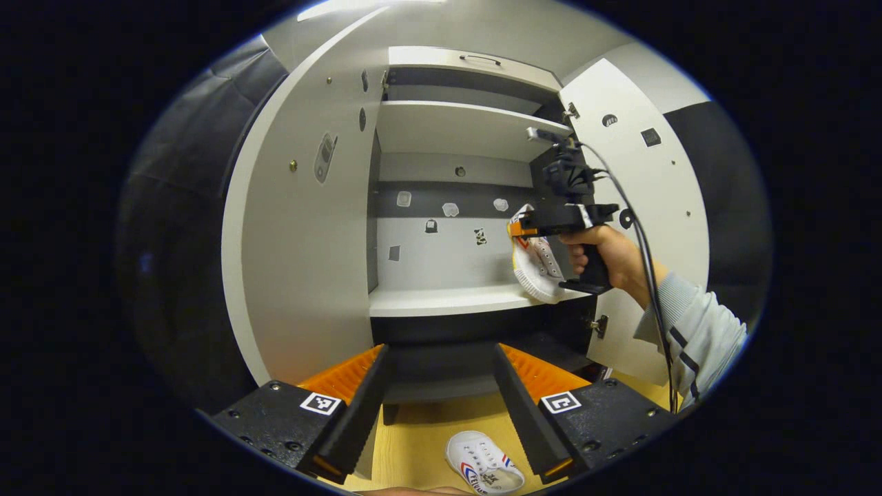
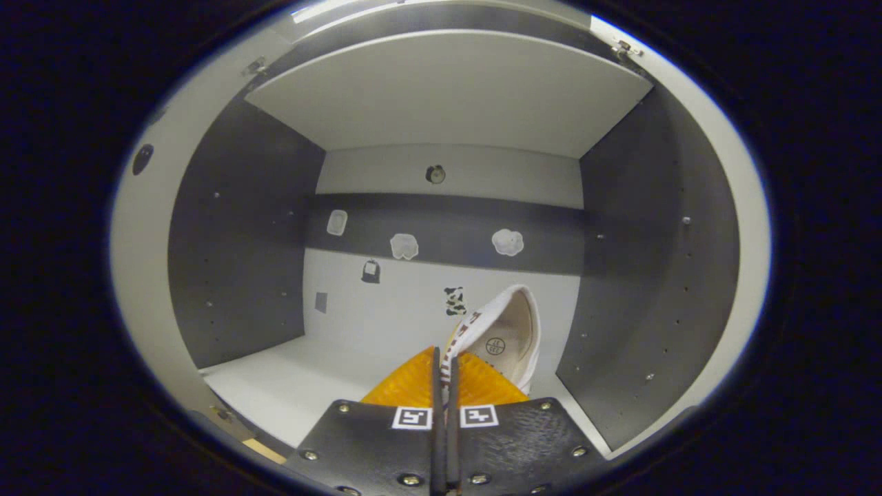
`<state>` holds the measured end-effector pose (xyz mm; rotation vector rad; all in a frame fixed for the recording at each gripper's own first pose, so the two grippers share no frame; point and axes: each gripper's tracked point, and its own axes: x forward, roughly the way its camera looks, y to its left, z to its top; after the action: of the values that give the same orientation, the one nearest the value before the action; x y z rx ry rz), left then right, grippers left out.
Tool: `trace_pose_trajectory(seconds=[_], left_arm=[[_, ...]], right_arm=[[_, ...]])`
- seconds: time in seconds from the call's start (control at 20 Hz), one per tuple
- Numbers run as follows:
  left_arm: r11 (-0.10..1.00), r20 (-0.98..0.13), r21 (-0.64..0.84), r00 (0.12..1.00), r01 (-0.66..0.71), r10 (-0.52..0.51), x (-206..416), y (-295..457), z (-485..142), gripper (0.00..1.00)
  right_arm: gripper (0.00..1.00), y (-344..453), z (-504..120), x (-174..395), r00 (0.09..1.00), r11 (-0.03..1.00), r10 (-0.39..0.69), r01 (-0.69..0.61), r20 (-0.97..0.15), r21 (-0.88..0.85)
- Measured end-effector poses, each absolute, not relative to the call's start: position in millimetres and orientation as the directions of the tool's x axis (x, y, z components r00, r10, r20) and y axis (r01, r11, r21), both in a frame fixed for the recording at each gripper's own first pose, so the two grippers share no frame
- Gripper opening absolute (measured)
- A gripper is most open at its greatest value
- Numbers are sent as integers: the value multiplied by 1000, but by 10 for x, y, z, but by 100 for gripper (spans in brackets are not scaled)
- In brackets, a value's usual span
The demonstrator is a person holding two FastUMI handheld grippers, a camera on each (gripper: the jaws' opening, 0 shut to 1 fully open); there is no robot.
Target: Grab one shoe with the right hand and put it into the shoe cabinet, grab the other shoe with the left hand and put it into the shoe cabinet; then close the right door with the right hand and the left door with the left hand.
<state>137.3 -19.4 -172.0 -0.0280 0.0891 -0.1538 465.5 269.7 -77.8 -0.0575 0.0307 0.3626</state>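
Placing the first shoe (image 2: 506, 337) inside the shoe cabinet (image 1: 303, 227) with the right gripper (image 2: 446, 368).

The shoe is gripped at its collar by the clenched jaws of the right gripper and is held tilted, sole to the side, just above the white shelf (image 1: 441, 300) at the right part of the compartment. It is judged to be light and soft, with canvas that folds under pressure, so the stiff rim of the opening is the best place to be taken. The second shoe (image 1: 482, 470) is lying on the wooden floor (image 1: 420, 441) in front of the cabinet, below the left gripper (image 1: 441, 406), whose jaws are released and hold nothing. The left door (image 1: 296, 275) and the right door (image 1: 654, 227) are both seen open.
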Motion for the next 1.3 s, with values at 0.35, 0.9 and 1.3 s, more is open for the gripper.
trace_pose_trajectory(seconds=[0.35,0.9,1.3], left_arm=[[989,-146,-47,979,139,-144,1349,-258,-1861,90],[992,-157,-49,979,121,-127,1096,-260,-1834,90],[987,-194,-104,971,122,-140,853,-283,-2035,90]], right_arm=[[1,3005,-943,4890,893,894,407,-433,-194,-117],[61,2843,-569,4721,918,918,373,-386,-132,-94],[98,2490,-437,3416,926,922,378,-378,-18,-83]])
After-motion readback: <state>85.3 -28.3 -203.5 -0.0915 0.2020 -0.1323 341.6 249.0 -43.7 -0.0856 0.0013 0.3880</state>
